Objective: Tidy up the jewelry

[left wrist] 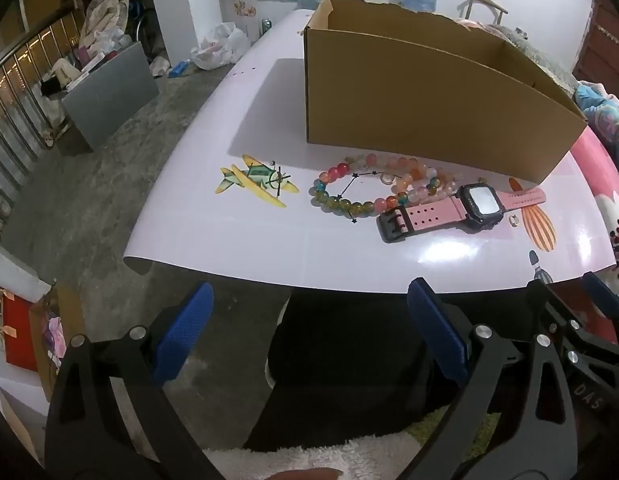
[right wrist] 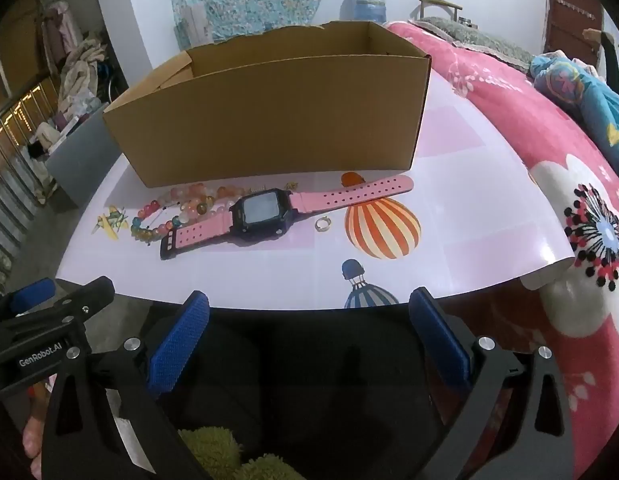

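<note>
the left gripper point(left wrist: 309, 336) and right gripper point(right wrist: 309, 336) both hang spread wide with nothing in them, just off the near edge of the table point(right wrist: 489, 200). the bead bracelets point(right wrist: 169, 212), pink watch point(right wrist: 265, 216) and little ring point(right wrist: 322, 224) lie in front of the box point(right wrist: 269, 120). best to pick one piece at a time, coming down slowly, starting with the watch.

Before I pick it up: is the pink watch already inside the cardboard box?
No, the pink watch lies on the table in front of the cardboard box.
</note>
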Demonstrator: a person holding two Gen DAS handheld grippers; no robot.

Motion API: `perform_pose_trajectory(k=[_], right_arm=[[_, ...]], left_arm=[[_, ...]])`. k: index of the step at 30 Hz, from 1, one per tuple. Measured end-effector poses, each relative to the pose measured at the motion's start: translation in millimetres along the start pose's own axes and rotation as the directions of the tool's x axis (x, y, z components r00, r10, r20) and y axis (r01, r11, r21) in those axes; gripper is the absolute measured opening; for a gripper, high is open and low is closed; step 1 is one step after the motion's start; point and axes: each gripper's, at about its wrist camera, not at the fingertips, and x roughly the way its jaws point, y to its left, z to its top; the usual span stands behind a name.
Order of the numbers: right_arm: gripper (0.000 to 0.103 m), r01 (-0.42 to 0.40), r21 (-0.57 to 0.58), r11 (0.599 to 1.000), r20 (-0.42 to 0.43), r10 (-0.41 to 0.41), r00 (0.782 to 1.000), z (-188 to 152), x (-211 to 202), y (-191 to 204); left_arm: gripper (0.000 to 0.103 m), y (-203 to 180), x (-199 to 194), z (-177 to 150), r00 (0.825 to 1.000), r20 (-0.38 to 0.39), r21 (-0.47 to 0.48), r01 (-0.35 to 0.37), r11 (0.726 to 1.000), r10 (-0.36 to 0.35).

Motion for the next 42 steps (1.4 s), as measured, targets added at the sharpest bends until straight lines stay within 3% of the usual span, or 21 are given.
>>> perform_pose_trajectory(k=[42], right_arm=[[0.098, 0.007, 0.031, 0.999, -0.018, -0.006, 1.000, -0.3, -0.1, -9.2]], left_arm=[[0.094, -4.5, 2.0, -3.3, 1.000, 0.000, 0.002, -0.015, 1.000, 0.015]])
